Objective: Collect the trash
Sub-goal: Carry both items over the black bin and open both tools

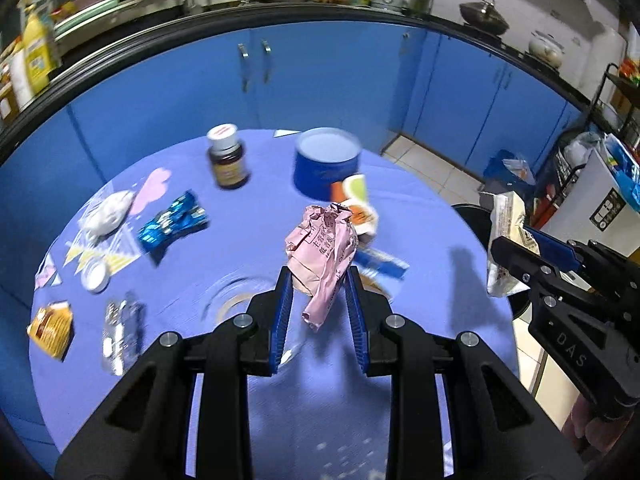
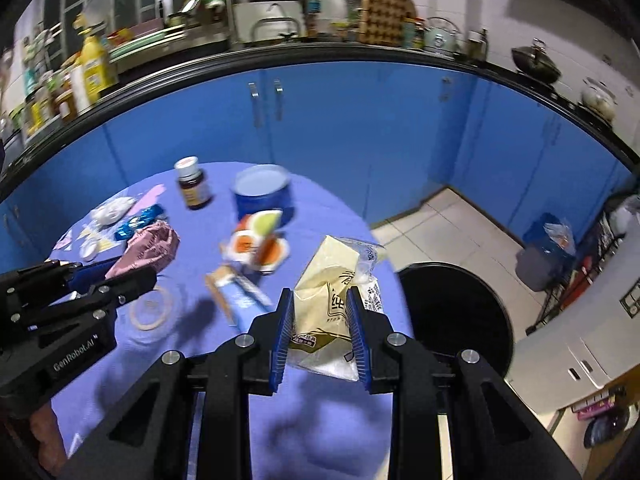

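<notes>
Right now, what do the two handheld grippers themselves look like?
Both match: the left gripper and right gripper have matte black angular linkage bodies with silver round bolts and ribbed blue jaws. White lettering reads "GenRobot.AI" on the left body, "DAS" on the right. No cables or sleeves show.

Ahead of the left gripper (image 1: pixel 318 280), an orange-and-white wrapper (image 1: pixel 360 208) and blue tin (image 1: pixel 326 164) block the path. Right of the right gripper (image 2: pixel 320 308), the black bin (image 2: pixel 452 312) stands open beside the surface (image 2: pixel 320 420). Bare cloth lies beneath both grippers.
</notes>
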The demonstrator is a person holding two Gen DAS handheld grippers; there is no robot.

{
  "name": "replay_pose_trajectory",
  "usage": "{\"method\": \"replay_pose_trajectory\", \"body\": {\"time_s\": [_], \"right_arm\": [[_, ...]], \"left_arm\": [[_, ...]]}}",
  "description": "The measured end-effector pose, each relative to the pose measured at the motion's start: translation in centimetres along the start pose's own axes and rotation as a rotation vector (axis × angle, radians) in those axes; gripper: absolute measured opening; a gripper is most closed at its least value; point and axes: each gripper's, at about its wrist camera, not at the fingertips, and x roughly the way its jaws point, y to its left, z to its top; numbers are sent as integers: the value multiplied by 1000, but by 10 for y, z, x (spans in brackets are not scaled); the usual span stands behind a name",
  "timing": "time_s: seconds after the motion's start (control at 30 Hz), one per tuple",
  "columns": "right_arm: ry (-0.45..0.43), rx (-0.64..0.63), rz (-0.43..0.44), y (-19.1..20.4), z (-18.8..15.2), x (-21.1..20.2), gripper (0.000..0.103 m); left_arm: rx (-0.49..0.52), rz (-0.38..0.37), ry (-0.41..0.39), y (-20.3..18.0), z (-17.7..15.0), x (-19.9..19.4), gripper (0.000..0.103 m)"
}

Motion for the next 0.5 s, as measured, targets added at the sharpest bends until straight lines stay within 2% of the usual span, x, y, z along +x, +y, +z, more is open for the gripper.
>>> {"method": "replay_pose_trajectory", "body": {"time_s": [0.5], "right_arm": [[-21,156,-79,-101,13,7,29]], "left_arm": [[127,-60,-60,-86,51,22,28]]}}
